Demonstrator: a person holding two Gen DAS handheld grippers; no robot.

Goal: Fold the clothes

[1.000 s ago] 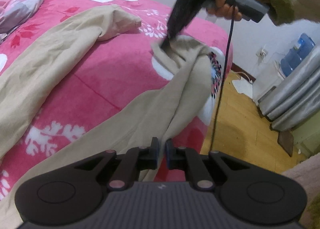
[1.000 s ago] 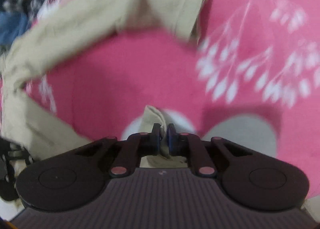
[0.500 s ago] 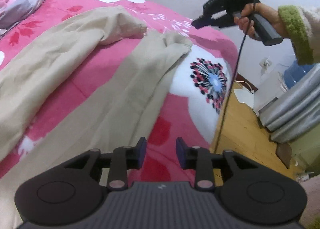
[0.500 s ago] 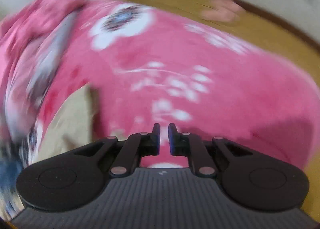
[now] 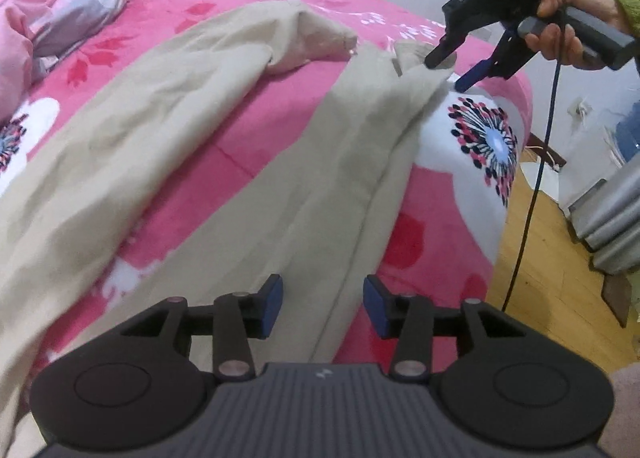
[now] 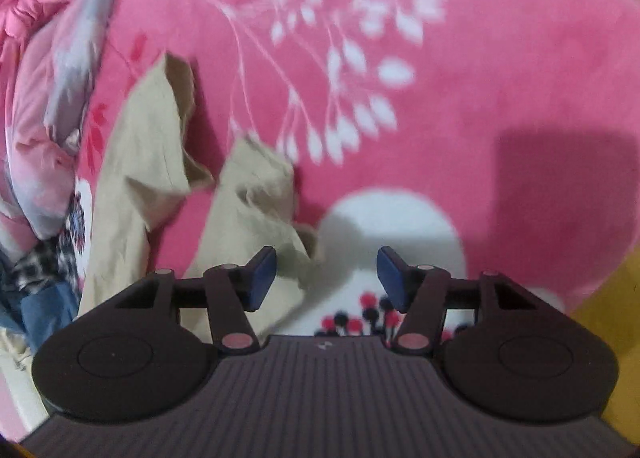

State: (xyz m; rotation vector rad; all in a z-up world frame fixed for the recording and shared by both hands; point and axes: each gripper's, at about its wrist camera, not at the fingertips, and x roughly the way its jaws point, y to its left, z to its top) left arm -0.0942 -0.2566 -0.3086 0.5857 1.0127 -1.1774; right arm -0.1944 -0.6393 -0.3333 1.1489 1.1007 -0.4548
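Beige trousers (image 5: 224, 146) lie spread on a pink flowered bed cover (image 5: 224, 14), their two legs running away from me. My left gripper (image 5: 323, 304) is open and empty just above the near part of the right leg. My right gripper (image 5: 450, 72) shows in the left wrist view at the far end of that leg, open, its fingers just above the cuff. In the right wrist view my right gripper (image 6: 326, 278) is open and empty, with both beige cuffs (image 6: 256, 194) lying to its left.
A heap of pink and grey bedding (image 5: 68, 6) lies at the far left of the bed. The bed's right edge drops to a wooden floor (image 5: 552, 270). A black cable (image 5: 536, 178) hangs from the right gripper. Grey pipes (image 5: 612, 214) lie on the floor.
Both grippers have let go of the trouser leg and opened. The leg now lies flat on the bed. My right gripper lifted away, then came back down to the cuff.
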